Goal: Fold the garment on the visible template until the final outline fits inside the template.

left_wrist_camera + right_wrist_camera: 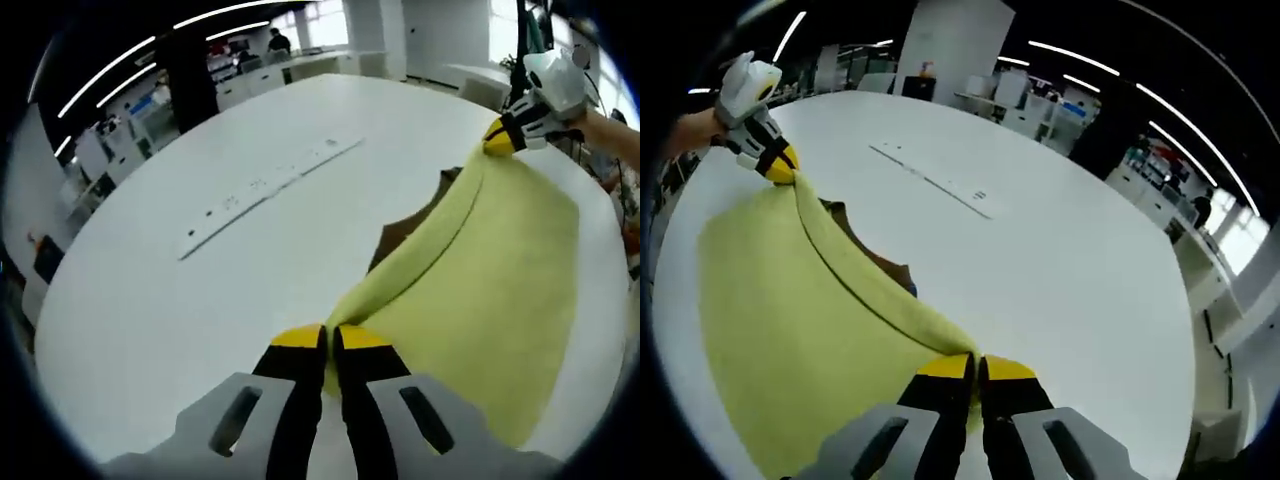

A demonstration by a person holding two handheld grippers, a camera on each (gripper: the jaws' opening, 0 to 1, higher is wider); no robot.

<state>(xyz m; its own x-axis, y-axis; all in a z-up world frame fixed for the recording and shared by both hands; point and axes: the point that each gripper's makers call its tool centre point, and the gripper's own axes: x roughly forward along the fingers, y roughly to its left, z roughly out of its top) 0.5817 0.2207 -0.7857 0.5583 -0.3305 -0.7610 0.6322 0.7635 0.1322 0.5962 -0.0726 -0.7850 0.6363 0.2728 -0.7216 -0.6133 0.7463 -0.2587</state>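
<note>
Yellow garment (500,270) hangs stretched between the two grippers above a white desk (200,300), its upper edge pulled into a taut fold line and the rest of the cloth draping down toward the desk surface. In the left gripper view, the left gripper (330,345) has its yellow-tipped jaws pressed together on one corner of the cloth, while the right gripper (505,135) appears at the upper right, clamped on the far corner with a person's hand behind it. In the right gripper view the same garment (790,330) spreads to the left; the right gripper (975,372) is closed on its near corner, and the left gripper (775,160) shows at the upper left pinching the opposite corner. A brown sheet (405,235) lies flat on the desk just behind the raised cloth, mostly hidden by it; it also peeks out past the fold in the right gripper view (875,260), where a small blue patch sits at its edge. Farther off on the desk (1060,250) lies a long thin white strip (265,190) with small dark marks, well apart from the garment, seen again in the right gripper view (935,182). Office furniture and ceiling light strips fill the background.
</note>
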